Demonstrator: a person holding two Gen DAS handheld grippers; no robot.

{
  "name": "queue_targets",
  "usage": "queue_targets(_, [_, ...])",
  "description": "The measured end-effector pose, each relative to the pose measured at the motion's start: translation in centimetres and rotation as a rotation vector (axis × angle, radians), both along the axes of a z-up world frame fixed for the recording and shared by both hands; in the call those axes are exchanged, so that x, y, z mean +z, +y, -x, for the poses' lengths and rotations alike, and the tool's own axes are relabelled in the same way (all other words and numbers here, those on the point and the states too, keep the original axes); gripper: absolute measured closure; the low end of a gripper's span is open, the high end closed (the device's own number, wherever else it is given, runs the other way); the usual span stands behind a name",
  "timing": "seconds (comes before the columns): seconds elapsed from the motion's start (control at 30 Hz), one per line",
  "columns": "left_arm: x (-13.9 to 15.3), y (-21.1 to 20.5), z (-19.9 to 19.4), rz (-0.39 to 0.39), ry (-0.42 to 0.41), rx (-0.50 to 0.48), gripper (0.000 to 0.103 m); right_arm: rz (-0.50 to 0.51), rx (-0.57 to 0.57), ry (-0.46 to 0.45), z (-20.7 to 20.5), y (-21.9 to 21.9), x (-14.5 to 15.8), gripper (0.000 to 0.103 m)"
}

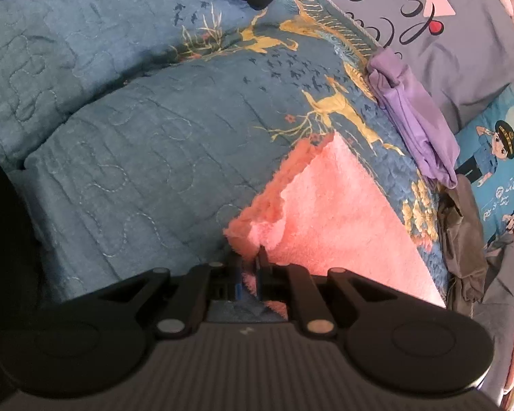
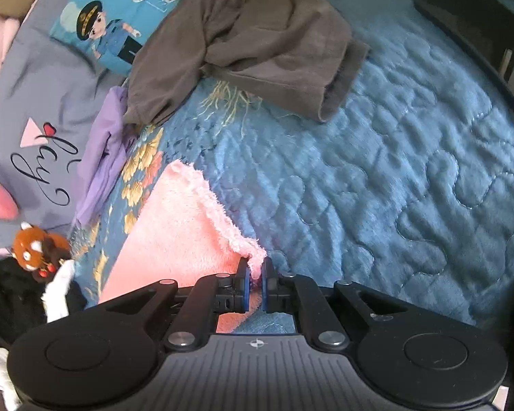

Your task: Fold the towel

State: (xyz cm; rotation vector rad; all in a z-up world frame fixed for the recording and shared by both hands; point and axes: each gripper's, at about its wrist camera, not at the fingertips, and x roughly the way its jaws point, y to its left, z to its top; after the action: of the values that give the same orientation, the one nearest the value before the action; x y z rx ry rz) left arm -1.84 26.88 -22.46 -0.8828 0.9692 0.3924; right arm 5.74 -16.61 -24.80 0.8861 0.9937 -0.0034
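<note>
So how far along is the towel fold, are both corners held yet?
Done: both corners are held. The left gripper and right gripper are each shut on a fringed corner of the fluffy pink towel, which lies across the blue quilted bedspread. In hand: those corners are lifted slightly. Left: carrying them across to the opposite edge; no fold shows yet.

My feed: a bed under a blue quilted bedspread (image 2: 377, 178) w/ stitched cloud swirls, gold deer and dark birds printed along its border. Crumpled brown-grey garment (image 2: 257, 41) lies on the quilt; a bunched lilac cloth (image 1: 418, 116) sits at the quilt's edge, beside a grey sheet w/ black script lettering (image 1: 455, 34). Teal cushion printed w/ a cartoon officer (image 2: 109, 30) rests on that sheet. Small orange plush toy (image 2: 34, 250) at lower left in right cam. Bright, soft light on the bedding; frame edges dark.
</note>
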Motion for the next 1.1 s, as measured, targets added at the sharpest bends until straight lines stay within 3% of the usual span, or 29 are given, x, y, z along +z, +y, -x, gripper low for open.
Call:
queue_targets(0.17, [0.5,1.2,1.2,0.001,0.028,0.034,0.087,-0.037,-0.006,0.003,0.0,-0.2,-0.2,0.096])
queue_targets(0.27, [2.3,2.3,2.5,-0.056,0.008,0.049,0.086,-0.128,-0.04,0.015,0.3,-1.1,-0.6,0.09])
queue_targets(0.3, [2.9,2.7,2.7,-0.075,-0.003,0.037,0.078,-0.134,-0.051,0.015,0.4,-1.3,-0.5,0.089])
queue_targets(0.47, [6.1,2.3,2.0,-0.16,-0.061,-0.066,0.05,-0.063,-0.084,-0.03,1.1,-1.8,1.5,0.055])
queue_targets(0.53, [6.5,1.5,1.3,-0.147,-0.071,-0.108,0.028,-0.04,-0.093,-0.047,1.4,-2.1,2.2,0.054])
queue_targets(0.6, [6.8,0.7,0.7,-0.126,-0.079,-0.134,0.023,-0.047,-0.104,-0.052,1.8,-2.7,2.4,0.052])
queue_targets(0.73, [5.3,-0.6,-0.3,-0.025,-0.06,-0.159,0.02,-0.108,-0.122,-0.029,2.4,-3.5,1.9,0.048])
queue_targets(0.87, [3.5,-1.2,-0.5,0.084,-0.026,-0.12,0.02,-0.23,-0.127,-0.013,2.7,-3.3,0.7,0.047])
queue_targets(0.97, [3.2,-1.8,-0.6,0.048,-0.017,-0.127,0.02,-0.301,-0.127,-0.005,2.7,-2.2,0.0,0.047])
queue_targets(1.1, [3.8,-1.8,-0.6,-0.017,-0.03,-0.135,0.02,-0.272,-0.141,0.003,2.5,-1.0,-0.4,0.052])
